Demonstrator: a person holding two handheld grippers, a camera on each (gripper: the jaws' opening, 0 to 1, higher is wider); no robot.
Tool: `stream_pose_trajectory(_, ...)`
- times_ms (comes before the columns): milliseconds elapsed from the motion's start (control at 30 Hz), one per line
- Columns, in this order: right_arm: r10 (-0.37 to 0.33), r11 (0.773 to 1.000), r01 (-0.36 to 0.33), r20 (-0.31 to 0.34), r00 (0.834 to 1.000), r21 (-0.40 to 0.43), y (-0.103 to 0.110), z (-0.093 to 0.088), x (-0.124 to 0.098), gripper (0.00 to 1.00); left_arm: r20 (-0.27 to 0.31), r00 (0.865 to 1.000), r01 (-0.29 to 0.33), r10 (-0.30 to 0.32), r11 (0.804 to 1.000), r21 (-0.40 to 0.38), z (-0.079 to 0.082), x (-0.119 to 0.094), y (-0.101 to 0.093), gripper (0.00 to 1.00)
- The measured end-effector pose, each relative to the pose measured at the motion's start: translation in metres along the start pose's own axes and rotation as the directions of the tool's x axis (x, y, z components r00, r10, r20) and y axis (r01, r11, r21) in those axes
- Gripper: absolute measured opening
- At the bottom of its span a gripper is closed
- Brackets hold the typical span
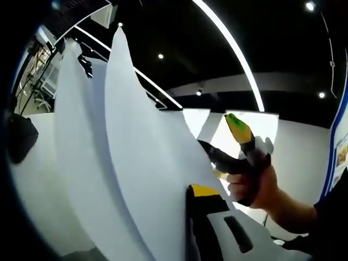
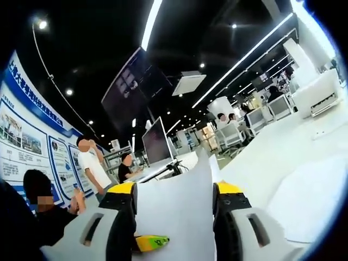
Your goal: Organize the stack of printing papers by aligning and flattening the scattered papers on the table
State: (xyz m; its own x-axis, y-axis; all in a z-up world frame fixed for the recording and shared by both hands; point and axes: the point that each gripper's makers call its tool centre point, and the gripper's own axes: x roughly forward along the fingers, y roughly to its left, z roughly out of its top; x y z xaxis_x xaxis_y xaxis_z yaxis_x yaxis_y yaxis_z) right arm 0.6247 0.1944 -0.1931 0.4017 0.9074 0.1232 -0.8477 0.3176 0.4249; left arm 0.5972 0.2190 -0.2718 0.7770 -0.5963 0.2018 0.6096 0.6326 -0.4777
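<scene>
White printing papers (image 1: pixel 136 163) stand upright and curved in the left gripper view, lifted off the table. My left gripper (image 1: pixel 184 190) seems shut on their lower edge: its yellow-tipped right jaw presses against the sheets and its left jaw is hidden behind them. The right gripper (image 1: pixel 224 148), held by a person's hand (image 1: pixel 261 187), reaches the papers' right edge, one green-tipped finger pointing up. In the right gripper view, a white sheet (image 2: pixel 179 201) rises between the wide-apart yellow jaws of my right gripper (image 2: pixel 175 187). A green and yellow tip (image 2: pixel 152 242) pokes in at the bottom.
The white table (image 2: pixel 304 163) stretches away to the right, with another sheet (image 2: pixel 310 201) lying flat on it. A monitor (image 2: pixel 155 144) and several people (image 2: pixel 92 166) are beyond it on the left. A dark object (image 1: pixel 19 136) sits on the table by the papers' left side.
</scene>
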Motion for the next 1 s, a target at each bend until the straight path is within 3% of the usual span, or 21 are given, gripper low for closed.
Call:
stream_pose_trajectory(200,-0.022,0.999,0.022,0.002,1.0,-0.024,-0.004,0.001,-0.001,0.61,-0.002,1.0,-0.004,0.004,1.0,0.002,0.0,0.0,0.001,0.08)
stream_pose_trajectory(1000,-0.076,0.997,0.077,0.013,0.997,-0.019,-0.029,0.008,-0.025,0.68,-0.013,1.0,-0.015,0.016,1.0,0.014,-0.002,0.0,0.003,0.1)
